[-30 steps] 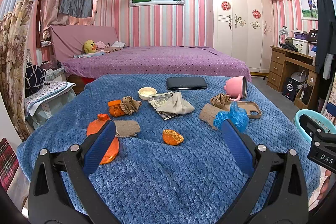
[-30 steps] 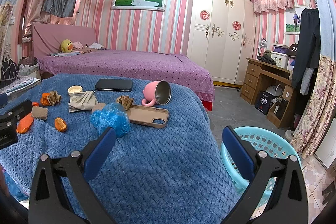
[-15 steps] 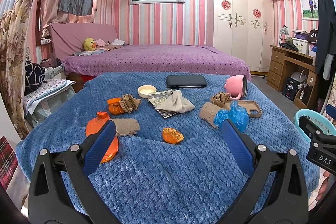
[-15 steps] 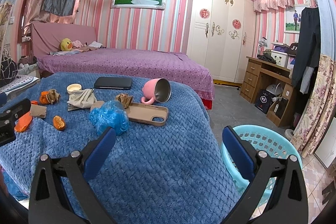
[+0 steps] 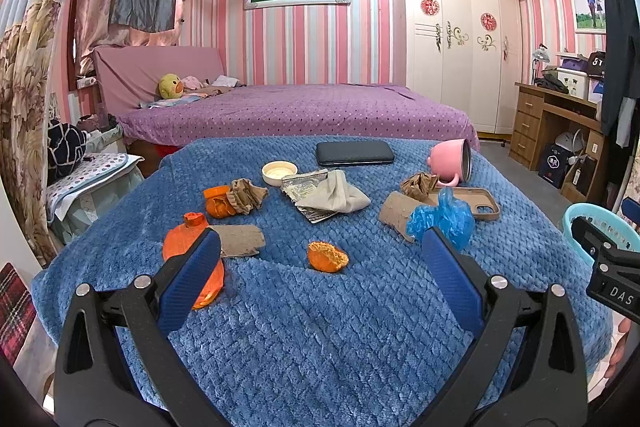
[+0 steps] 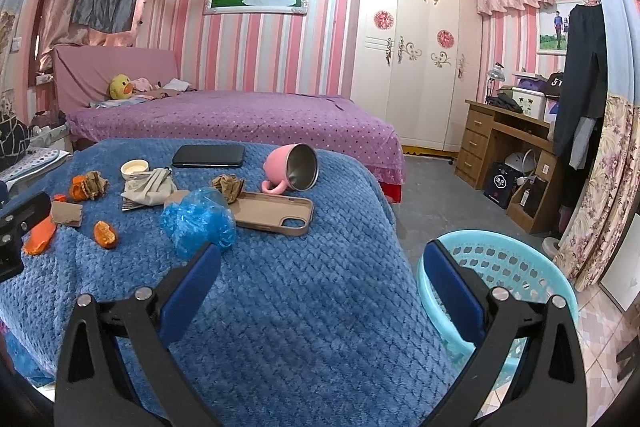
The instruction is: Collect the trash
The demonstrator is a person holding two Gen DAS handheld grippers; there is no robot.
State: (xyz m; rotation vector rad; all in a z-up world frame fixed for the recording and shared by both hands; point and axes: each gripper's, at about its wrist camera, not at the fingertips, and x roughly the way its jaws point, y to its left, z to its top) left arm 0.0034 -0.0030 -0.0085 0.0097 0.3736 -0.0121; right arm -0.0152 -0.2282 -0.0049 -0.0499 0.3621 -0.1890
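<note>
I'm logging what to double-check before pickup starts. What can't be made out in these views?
- Basket: right wrist view, its inside is partly blocked by the right tongs.
- Orange bag: left wrist view, lower part behind a finger of the left tongs.
- Foil wrapper: partly under the beige cloth.

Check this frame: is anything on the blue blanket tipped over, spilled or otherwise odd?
Yes. The pink mug lies on its side, its open mouth facing the camera; nothing visibly spilled. An empty phone case lies among the scraps, with a blue plastic bag close beside it. Both grippers hang open, holding nothing.
</note>
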